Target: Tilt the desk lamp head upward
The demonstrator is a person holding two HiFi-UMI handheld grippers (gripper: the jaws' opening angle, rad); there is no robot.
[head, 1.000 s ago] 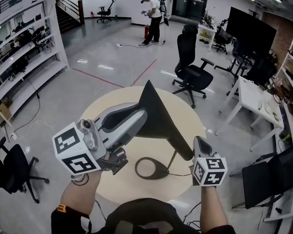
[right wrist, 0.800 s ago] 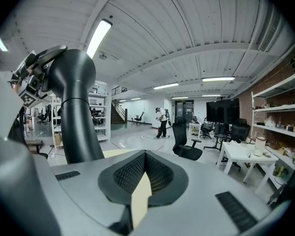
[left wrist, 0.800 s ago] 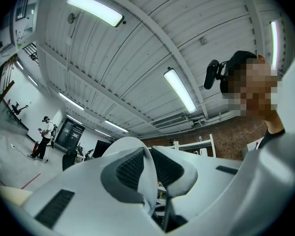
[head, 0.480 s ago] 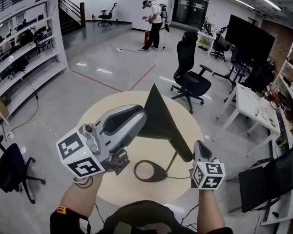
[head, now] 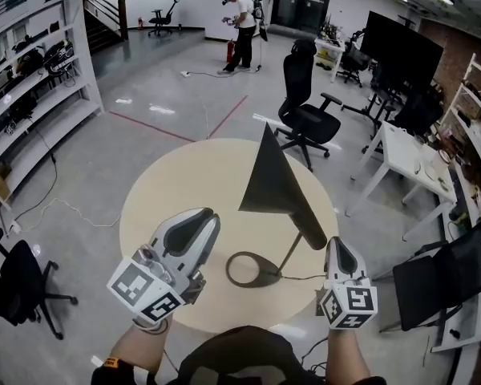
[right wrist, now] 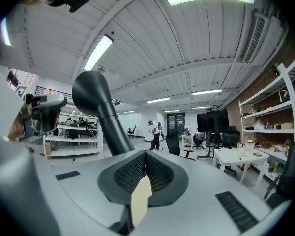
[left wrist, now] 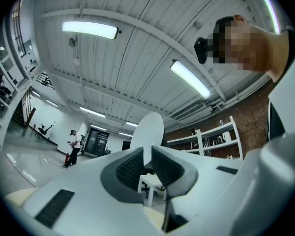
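The black desk lamp stands on a round beige table (head: pixel 168 207), its ring base (head: pixel 252 269) near the front edge. Its conical head (head: pixel 272 179) is tilted with the point up and away. My left gripper (head: pixel 209 216) hovers left of the base, below and apart from the head; its jaws stand a narrow slit apart with nothing between. The left gripper view shows the head's white inside (left wrist: pixel 152 129) beyond the left gripper (left wrist: pixel 147 154). My right gripper (head: pixel 337 243) is shut and empty, just right of the head's neck (right wrist: pixel 96 102), beside the right gripper (right wrist: pixel 145 156).
A black office chair (head: pixel 305 107) stands beyond the table, a white desk (head: pixel 409 163) at the right, another chair (head: pixel 441 283) close to my right side. Shelving (head: pixel 32 79) lines the left wall. A person (head: pixel 242 18) stands far back.
My left gripper has dropped down and away from the lamp head, which it was up against a second ago. The head now points more steeply upward. The right gripper has barely moved.
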